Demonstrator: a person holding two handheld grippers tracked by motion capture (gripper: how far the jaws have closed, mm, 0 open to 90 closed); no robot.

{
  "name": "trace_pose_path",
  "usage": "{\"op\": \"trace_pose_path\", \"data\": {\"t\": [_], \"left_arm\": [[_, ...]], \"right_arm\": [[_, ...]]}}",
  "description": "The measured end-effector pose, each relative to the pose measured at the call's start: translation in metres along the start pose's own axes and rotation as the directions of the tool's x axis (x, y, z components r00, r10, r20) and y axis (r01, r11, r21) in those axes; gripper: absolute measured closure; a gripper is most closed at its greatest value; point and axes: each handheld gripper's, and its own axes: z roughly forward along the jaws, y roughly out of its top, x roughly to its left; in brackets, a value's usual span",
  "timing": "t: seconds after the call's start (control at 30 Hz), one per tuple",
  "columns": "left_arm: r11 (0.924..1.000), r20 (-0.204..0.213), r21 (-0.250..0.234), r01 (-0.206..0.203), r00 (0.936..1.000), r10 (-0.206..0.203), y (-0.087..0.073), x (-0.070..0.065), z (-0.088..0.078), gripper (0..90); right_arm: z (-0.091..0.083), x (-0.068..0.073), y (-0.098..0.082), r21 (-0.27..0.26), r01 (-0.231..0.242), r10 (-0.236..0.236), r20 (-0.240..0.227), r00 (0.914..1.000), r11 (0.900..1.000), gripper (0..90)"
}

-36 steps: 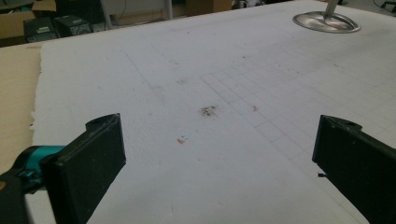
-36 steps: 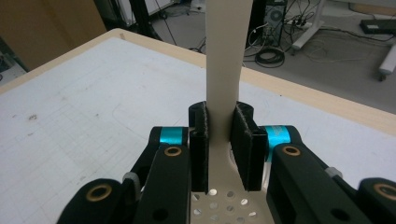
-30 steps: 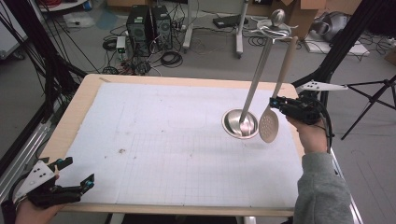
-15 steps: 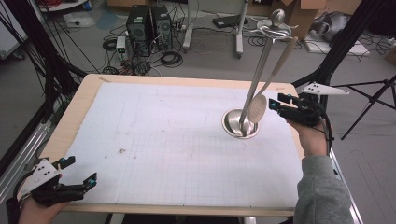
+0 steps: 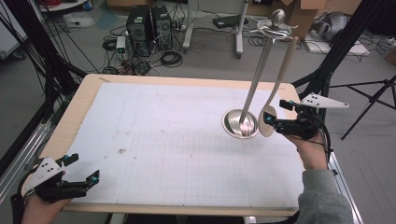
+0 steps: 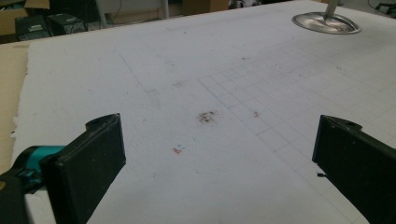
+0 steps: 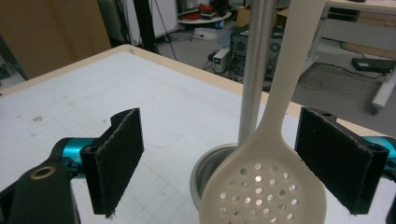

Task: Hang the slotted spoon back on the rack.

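Near table's (image 5: 84,100) right edge, right gripper (image 5: 273,120) wide open around hanging slotted spoon (image 7: 261,186), ungrasped; left gripper (image 6: 219,158) wide, idle at near-left corner.

The stand (image 5: 240,122) is shiny smooth metal. The slotted spoon (image 7: 264,186) looks like matt cream plastic. White paper (image 5: 177,140) with stains covers the wooden surface (image 5: 77,105).
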Motion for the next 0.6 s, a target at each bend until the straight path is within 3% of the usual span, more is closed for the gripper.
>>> {"op": "trace_pose_path", "data": {"t": [0.6], "left_arm": [[1.0, 0.018, -0.004, 0.007, 0.9998, -0.007, 0.001, 0.0, 0.007, 2.8]], "right_arm": [[-0.006, 0.014, -0.039, -0.056, -0.001, 0.001, -0.012, 0.9999, 0.998, 14.5]]}}
